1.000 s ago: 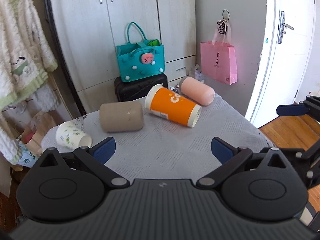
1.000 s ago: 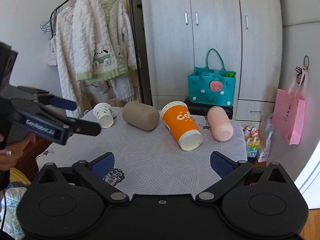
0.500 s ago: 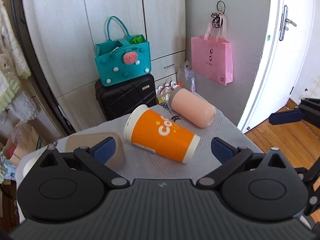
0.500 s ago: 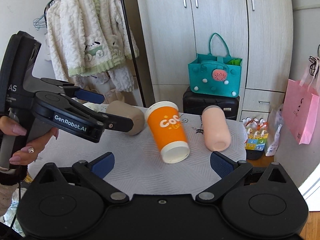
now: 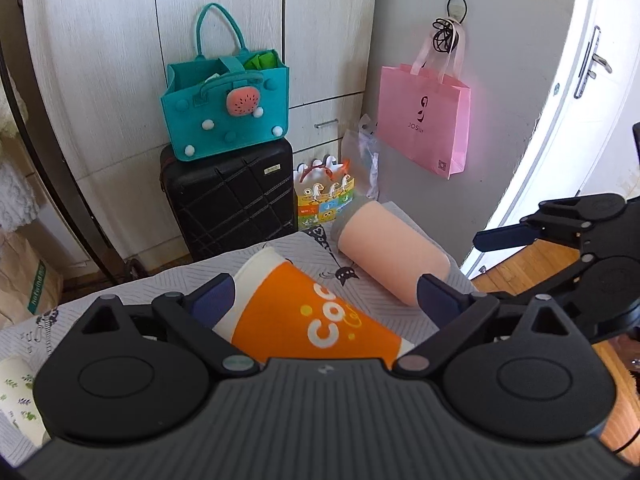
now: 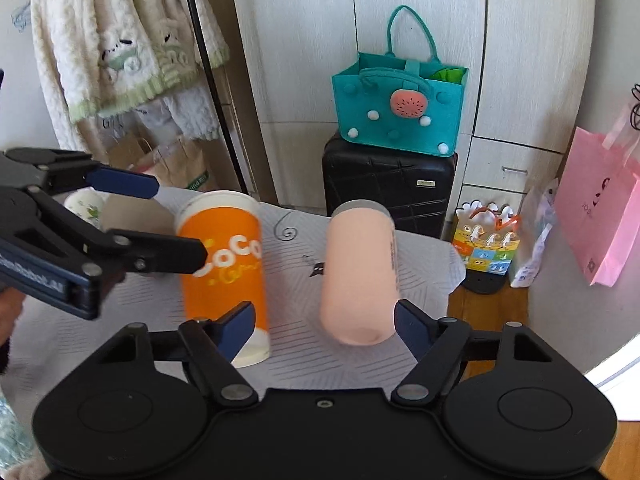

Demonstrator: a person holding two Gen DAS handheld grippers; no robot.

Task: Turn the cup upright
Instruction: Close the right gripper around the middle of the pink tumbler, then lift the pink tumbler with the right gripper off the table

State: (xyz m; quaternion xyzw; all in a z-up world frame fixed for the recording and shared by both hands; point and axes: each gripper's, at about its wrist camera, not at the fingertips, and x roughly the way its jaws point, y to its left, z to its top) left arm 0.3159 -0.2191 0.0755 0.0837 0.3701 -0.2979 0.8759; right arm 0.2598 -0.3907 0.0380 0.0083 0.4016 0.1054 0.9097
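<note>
An orange and white paper cup [image 5: 304, 316] lies on its side on the grey cloth-covered table [image 5: 132, 296]; it also shows in the right wrist view [image 6: 222, 256]. My left gripper [image 5: 324, 302] is open with the orange cup between its fingers, not touching it that I can see. A peach-pink cup [image 6: 358, 272] lies on its side to the right; it also shows in the left wrist view [image 5: 390, 252]. My right gripper [image 6: 326, 326] is open, its fingers straddling the near end of the pink cup. A tan cup [image 6: 120, 216] and a small white floral cup [image 6: 82, 204] lie further left.
The table's right edge [image 6: 452, 276] drops to a wooden floor [image 5: 520, 264]. Behind the table stand a black suitcase [image 6: 388, 184] with a teal felt bag [image 6: 400, 104], a pink bag [image 5: 424, 116], a wardrobe and a clothes rack [image 6: 120, 40].
Both grippers have moved forward and to the right. The left now has the orange cup between its fingers; the right has closed in on the pink cup. Both stay open.
</note>
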